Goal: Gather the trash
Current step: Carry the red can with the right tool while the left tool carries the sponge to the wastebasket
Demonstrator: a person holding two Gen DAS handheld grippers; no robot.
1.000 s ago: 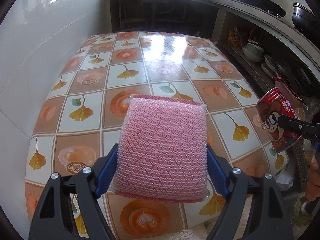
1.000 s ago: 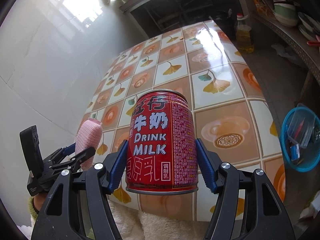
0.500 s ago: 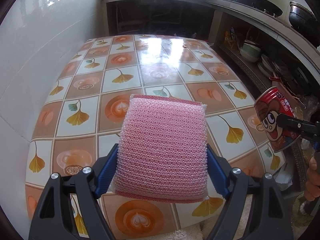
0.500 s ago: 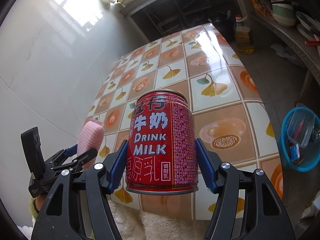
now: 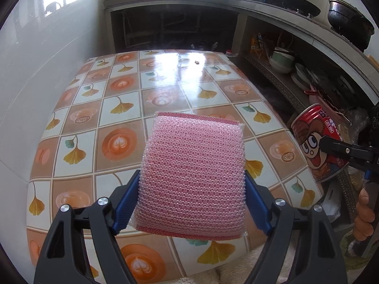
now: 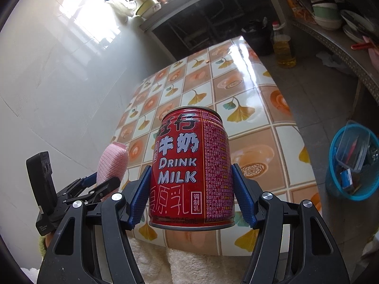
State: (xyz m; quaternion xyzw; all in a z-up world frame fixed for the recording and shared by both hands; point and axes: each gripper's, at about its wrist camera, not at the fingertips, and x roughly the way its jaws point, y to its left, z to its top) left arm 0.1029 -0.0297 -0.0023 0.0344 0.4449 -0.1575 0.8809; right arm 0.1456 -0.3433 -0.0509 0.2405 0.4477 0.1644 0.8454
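Both carried items were clear of the tiled table (image 5: pixel 123 108): the left gripper (image 5: pixel 191 203), jaws closed on the 2 side edges of a pink mesh sponge (image 5: pixel 194 175), held something light and soft that yields under the pads, while the right gripper (image 6: pixel 190 196), jaws clamped across the lower wall of a red milk can (image 6: pixel 193 168), held a smooth, stiff cylinder, probably empty and thin enough to dent. Open room lay over the bare tabletop and past its right edge, where a blue basket (image 6: pixel 331 184) stood on the floor and crowded shelves (image 5: pixel 296 75) narrowed the aisle; no bin was seen.
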